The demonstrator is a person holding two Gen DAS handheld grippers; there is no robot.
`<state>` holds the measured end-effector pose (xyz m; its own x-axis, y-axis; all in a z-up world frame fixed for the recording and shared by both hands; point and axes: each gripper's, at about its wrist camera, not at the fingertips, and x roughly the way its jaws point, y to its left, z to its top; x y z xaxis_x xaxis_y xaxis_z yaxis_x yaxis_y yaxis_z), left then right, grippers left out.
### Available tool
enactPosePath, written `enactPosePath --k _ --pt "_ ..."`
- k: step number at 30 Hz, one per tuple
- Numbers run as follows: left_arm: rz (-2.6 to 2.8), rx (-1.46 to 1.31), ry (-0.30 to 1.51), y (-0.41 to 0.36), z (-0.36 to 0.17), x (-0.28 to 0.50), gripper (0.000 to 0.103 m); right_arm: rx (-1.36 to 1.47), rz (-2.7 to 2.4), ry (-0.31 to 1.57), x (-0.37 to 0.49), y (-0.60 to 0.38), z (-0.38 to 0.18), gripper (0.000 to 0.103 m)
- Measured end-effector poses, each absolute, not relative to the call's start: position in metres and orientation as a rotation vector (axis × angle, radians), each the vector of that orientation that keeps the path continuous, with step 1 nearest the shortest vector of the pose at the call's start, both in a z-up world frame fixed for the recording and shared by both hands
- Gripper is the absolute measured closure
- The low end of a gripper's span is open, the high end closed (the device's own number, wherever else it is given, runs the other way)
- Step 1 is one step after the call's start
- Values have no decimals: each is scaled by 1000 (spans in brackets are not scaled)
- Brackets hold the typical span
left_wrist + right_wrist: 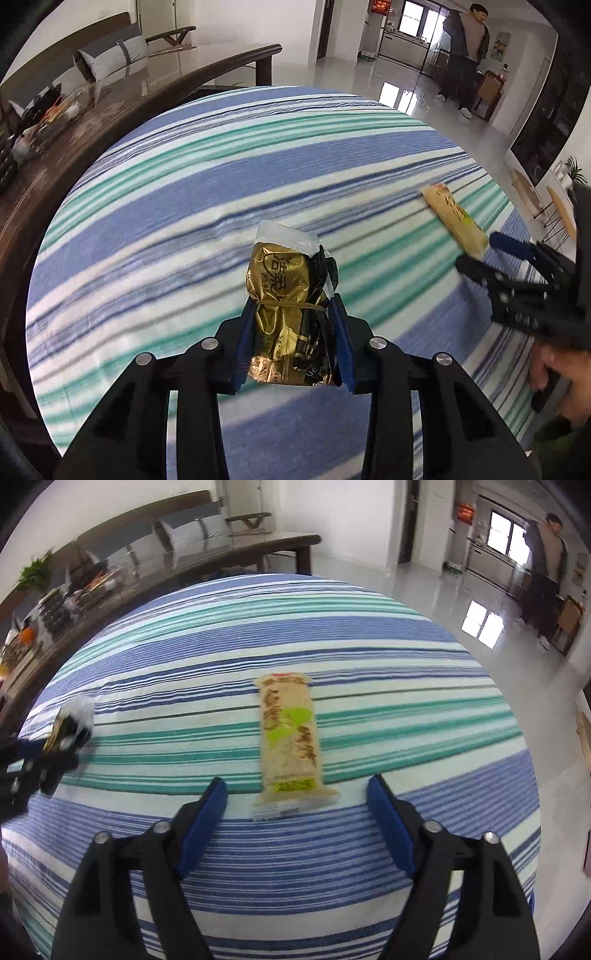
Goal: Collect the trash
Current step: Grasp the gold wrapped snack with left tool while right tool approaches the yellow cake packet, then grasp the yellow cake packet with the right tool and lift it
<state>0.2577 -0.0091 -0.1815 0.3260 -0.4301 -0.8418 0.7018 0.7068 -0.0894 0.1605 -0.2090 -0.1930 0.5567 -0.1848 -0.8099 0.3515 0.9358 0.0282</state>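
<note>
The left gripper (293, 314) has its blue-padded fingers (341, 332) pressed against both sides of a crumpled gold and black wrapper (284, 295), which is bound round its middle by a thin band. A bit of white plastic sticks out of the bundle's far end. The wrapper stands up between the pads, its lower end close to the striped cloth (166, 184) and its far end pointing away from the camera. Behind the pads, the black linkage arms spread back towards the lens, and the whole tool tilts steeply down at the cloth.

The right gripper (297, 794) has its fingers (388, 812) spread wide, and nothing is clamped between them. A long beige snack packet (290, 738) with green and brown print lies flat on the cloth just ahead of them, its near sealed end lying between the two tips without touching either. This tool also tilts steeply down. In the left wrist view the same tool (476, 254) comes in from the right edge, its tips at the near end of the packet (454, 218), and a hand (561, 376) grips its handle below.

The cloth, striped blue, teal and white, covers the whole work surface. A dark wooden table (110, 103) with clutter on it runs along the left behind it. Far off on the glossy floor a person (465, 55) stands near a doorway.
</note>
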Motion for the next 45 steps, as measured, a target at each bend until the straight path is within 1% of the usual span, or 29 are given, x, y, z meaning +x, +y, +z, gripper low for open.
enactPosePath --k 1,2,4,5,6,7,8,9,13,15,16,17,19,24,30,43,45 --pt "-744 317 976 0 -183 250 65 168 -292 937 165 -205 -192 48" --pt "-732 320 966 7 -185 243 64 157 -275 945 168 -203 -190 63" --pt "-719 308 970 16 -191 235 62 185 -251 970 171 -202 -189 63" --pt "-717 288 960 20 -191 232 59 207 -242 976 169 -200 -187 63" --pt "-719 278 956 22 -192 230 47 214 -225 978 166 -196 -185 63" --pt "-723 275 956 24 -193 227 43 211 -207 981 160 -189 -184 63" --pt "-726 278 949 25 -193 225 36 198 -185 991 150 -179 -183 63" --pt "-719 295 944 25 -195 223 26 189 -170 997 143 -171 -183 63" --pt "-688 358 902 22 -202 210 13 148 -171 993 105 -147 -185 61" --pt "-677 336 919 23 -203 214 9 174 -187 985 93 -148 -186 51" --pt "-674 342 919 23 -204 213 8 196 -183 980 89 -150 -186 49" --pt "-671 343 921 23 -204 214 7 210 -183 982 86 -152 -186 44" --pt "-677 343 925 22 -203 217 6 244 -183 1001 86 -158 -183 42" --pt "-707 361 939 21 -202 219 6 281 -160 1026 101 -163 -170 41" --pt "-674 344 948 23 -195 223 6 267 -170 1095 131 -165 -171 41" --pt "-654 391 887 20 -182 221 6 229 -190 1158 138 -166 -178 41" --pt "-664 395 891 17 -183 222 8 218 -196 1160 140 -165 -178 41"
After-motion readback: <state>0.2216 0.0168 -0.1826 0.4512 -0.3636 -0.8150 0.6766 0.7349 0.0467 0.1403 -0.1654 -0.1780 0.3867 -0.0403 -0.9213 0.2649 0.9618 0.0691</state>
